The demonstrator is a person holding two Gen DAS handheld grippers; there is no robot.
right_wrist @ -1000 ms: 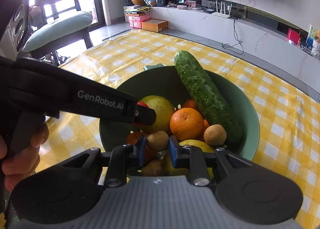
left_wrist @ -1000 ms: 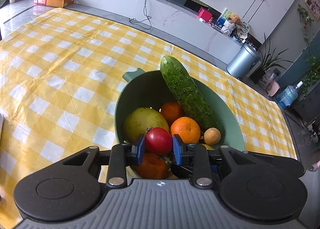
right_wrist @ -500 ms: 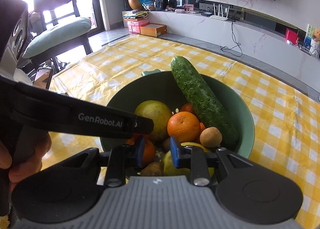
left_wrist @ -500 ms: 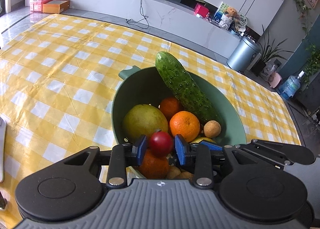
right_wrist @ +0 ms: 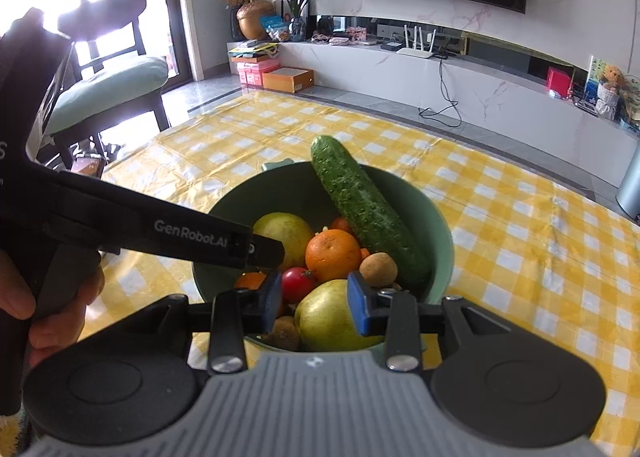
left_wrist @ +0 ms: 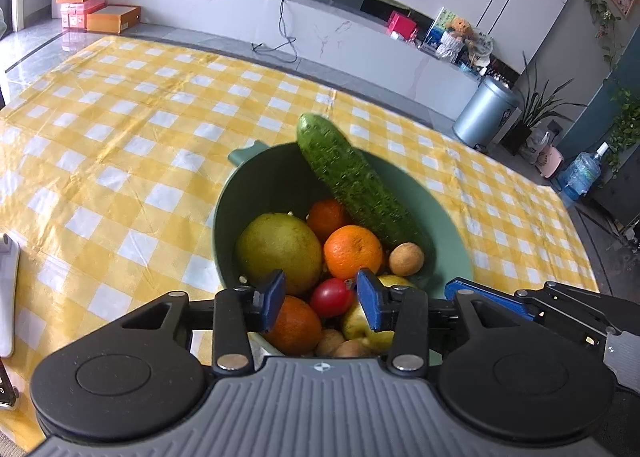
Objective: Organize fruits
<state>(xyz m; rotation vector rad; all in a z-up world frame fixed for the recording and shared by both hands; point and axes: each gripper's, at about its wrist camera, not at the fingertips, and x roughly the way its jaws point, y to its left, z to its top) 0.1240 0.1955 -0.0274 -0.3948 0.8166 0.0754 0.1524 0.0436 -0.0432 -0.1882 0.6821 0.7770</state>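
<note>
A green bowl (left_wrist: 456, 233) (right_wrist: 444, 229) on the checked cloth holds a long cucumber (left_wrist: 360, 185) (right_wrist: 368, 209), a big yellow-green fruit (left_wrist: 280, 249), oranges (left_wrist: 352, 251) (right_wrist: 332, 255) and a small tan fruit (left_wrist: 406, 259). My left gripper (left_wrist: 322, 303) hovers over the bowl's near side with its jaws opening. A red tomato (left_wrist: 331, 297) (right_wrist: 298, 279) lies loose among the fruit below, clear of both pads. My right gripper (right_wrist: 314, 303) is also opening, above a yellow-green fruit (right_wrist: 332, 317) and a small brown fruit (right_wrist: 286, 333), gripping nothing.
The yellow checked tablecloth (left_wrist: 120, 137) stretches around the bowl. The left gripper's black arm (right_wrist: 180, 231), held by a hand (right_wrist: 24, 297), crosses the right wrist view. A white object (left_wrist: 8, 289) lies at the left table edge; a chair (right_wrist: 108, 85) stands beyond it.
Both pairs of jaws have opened. The tomato left the left pads and the small brown fruit left the right pads; both now lie in the bowl. The right gripper drew back and up.
</note>
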